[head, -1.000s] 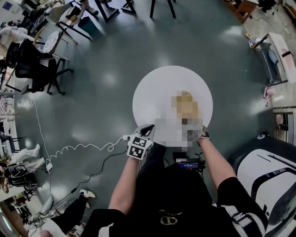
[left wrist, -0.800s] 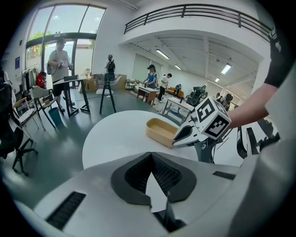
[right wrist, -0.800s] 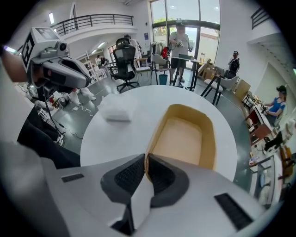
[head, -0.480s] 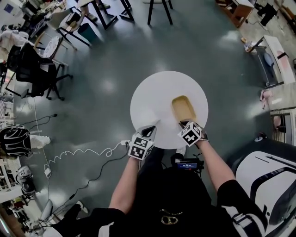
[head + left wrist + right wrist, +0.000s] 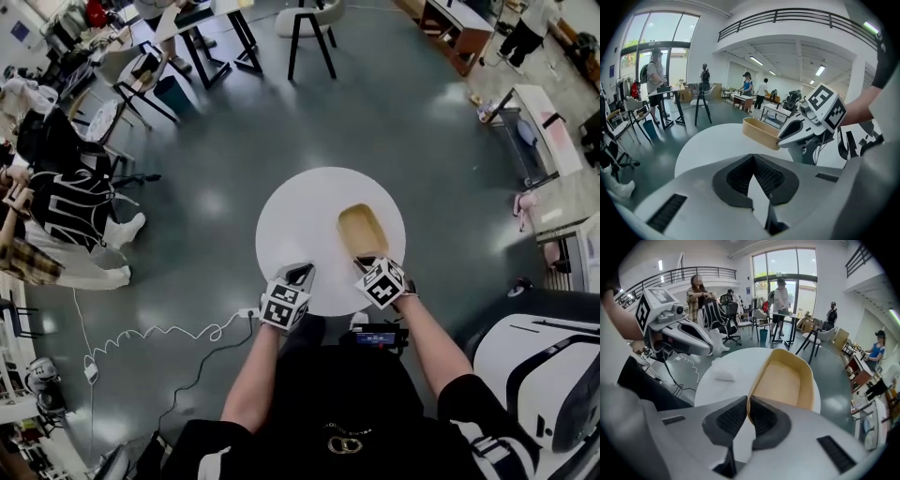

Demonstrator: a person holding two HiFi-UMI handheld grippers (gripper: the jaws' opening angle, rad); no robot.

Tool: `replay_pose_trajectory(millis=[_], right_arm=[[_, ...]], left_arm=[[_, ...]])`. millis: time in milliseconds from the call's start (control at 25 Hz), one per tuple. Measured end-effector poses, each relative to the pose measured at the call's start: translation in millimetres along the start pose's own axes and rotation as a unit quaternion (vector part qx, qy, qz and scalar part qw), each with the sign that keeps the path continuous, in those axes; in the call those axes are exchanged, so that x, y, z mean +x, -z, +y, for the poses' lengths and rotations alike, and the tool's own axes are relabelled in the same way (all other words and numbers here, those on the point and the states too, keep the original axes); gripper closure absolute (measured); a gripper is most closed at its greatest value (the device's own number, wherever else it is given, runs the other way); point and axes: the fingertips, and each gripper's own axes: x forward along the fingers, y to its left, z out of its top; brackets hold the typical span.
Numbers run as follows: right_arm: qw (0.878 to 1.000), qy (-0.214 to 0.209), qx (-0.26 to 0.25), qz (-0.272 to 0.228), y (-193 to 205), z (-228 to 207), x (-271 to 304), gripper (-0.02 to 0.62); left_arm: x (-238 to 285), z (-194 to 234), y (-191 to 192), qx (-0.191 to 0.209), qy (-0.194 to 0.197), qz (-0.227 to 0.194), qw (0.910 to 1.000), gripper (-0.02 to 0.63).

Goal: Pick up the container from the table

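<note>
Open hall, grey-green floor, desks and people at the edges; round white worktop (image 5: 291,225) directly ahead of the person.

Head view: tan oblong container (image 5: 362,231) sits over the right half of the worktop. Its long axis runs away from the person, tilted slightly leftward at the far end. The right hand-held gripper (image 5: 368,262) is at the container's near short end, touching it. The left hand-held gripper (image 5: 298,274) is at the near worktop edge, beside the container but apart from it. The right arm is clearly the nearer one.

Left gripper view: left hand-held gripper (image 5: 752,159) has its jaws pressed together, nothing between them. Across the worktop (image 5: 708,145), the container (image 5: 761,132) lies to the front-right. Its end meets the right hand-held gripper (image 5: 785,133).

Right gripper view: right hand-held gripper (image 5: 746,401) is clenched on the container's (image 5: 785,378) near rim, with the thin wall pinched between the pads. One pad is inside the wall, one outside. The container stretches straight out from the jaws over the worktop (image 5: 740,357). The left hand-held gripper (image 5: 705,350) is off to the left, clear of it.

Judgement: grip is end-on, so the whole length hangs forward of the pinch. The lift will turn on holding that far end level. I cannot tell whether the base is clear of the worktop yet.
</note>
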Motion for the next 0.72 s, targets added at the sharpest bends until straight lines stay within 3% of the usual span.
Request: replay_pose_trajectory(millis=[440,720], right_arm=[[0.999,0.024,0.0,-0.045,-17,-20,-44,0.517],[0.998,0.027,0.006,-0.057,-7,-25,-57,0.517]], left_arm=[[15,-14,-34,0.034,0.008,-0.019,0.9992,0.597],[19,-32,-45,0.045,0.013,-0.019,0.9987,0.597]])
